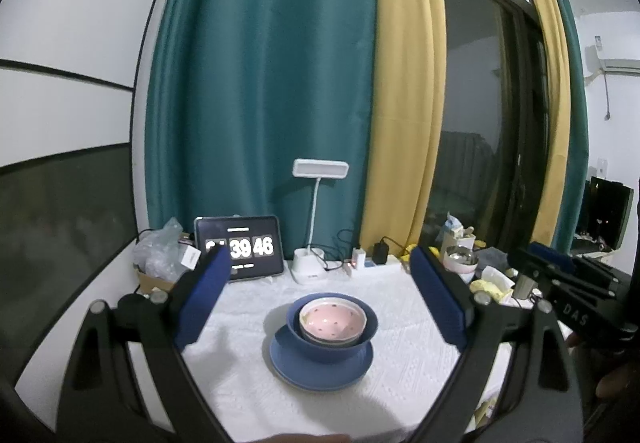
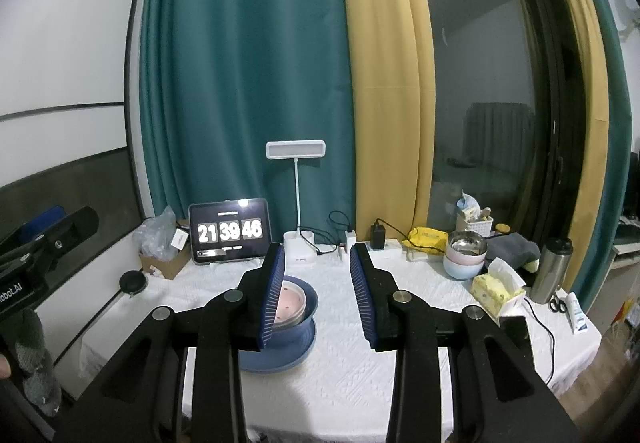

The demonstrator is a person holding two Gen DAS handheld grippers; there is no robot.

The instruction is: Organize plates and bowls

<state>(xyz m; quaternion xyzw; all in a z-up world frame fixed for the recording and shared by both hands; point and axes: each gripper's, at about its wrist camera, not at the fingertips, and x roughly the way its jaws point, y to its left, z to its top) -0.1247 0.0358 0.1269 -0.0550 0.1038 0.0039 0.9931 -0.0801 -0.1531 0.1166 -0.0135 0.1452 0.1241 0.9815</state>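
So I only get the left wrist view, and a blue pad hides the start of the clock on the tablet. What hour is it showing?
Observer: The right wrist view shows the tablet whole: the hour reads 21.
Operator: At the back right, what sits under the metal bowl and the pink one?
Observer: A pale blue bowl, bottom of that stack.
Operator: Anything further right?
Observer: Scissors, lying at the right edge of the table.

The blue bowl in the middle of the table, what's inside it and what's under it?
Inside the blue bowl sits a pink bowl. Under it lies a blue plate. Whether more dishes hide beneath the pink one cannot be seen.
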